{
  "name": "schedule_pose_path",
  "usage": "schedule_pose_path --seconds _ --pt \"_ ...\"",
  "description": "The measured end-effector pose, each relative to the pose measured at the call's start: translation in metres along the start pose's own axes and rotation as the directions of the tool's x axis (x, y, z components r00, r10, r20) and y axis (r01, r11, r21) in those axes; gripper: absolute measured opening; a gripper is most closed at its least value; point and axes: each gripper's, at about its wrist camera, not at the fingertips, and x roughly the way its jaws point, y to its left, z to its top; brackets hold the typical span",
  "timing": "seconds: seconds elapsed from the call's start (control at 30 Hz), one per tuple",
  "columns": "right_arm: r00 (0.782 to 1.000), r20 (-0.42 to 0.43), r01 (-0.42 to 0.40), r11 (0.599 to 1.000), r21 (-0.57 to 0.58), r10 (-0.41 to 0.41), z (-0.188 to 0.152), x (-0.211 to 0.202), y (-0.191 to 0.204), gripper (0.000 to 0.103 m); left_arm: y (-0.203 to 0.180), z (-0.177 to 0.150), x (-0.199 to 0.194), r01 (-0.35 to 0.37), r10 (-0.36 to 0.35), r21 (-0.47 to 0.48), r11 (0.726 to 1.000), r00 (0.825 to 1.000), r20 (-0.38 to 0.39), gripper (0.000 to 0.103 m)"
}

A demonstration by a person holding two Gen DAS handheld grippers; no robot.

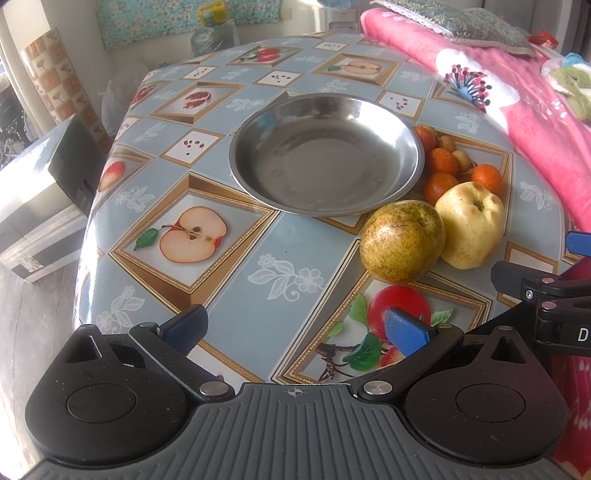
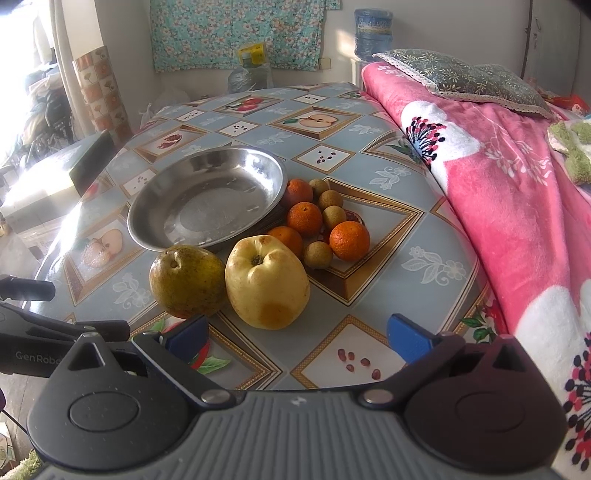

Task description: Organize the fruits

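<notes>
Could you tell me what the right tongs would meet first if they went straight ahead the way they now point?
Most likely the yellow apple: it lies straight ahead of the open right tongs, between their blue fingers, with the green pear just left. Depth is uncertain.

A lived-in room of a home is shown, seemingly a bedroom also used for eating. Ahead of the fingers a table point(image 2: 424, 295) is covered by an oilcloth printed with fruit pictures. To the right of the fingers a pink floral blanket point(image 2: 509, 206) is spread over a bed, with a lace-edged pillow point(image 2: 465, 79) laid on it. Beyond the table, flowered cloth point(image 2: 236, 33) is hung on the wall, and a water-cooler bottle point(image 2: 373, 33) is seen.
</notes>
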Motion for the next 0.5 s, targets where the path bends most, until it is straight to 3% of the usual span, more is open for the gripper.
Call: schedule_pose_path --seconds 0.5 --pt "1.0 0.016 0.004 1.0 0.009 -0.005 0.0038 -0.0008 0.0051 0.103 -0.008 -0.0013 0.0028 0.031 -0.031 0.041 0.999 1.0 0.003 0.103"
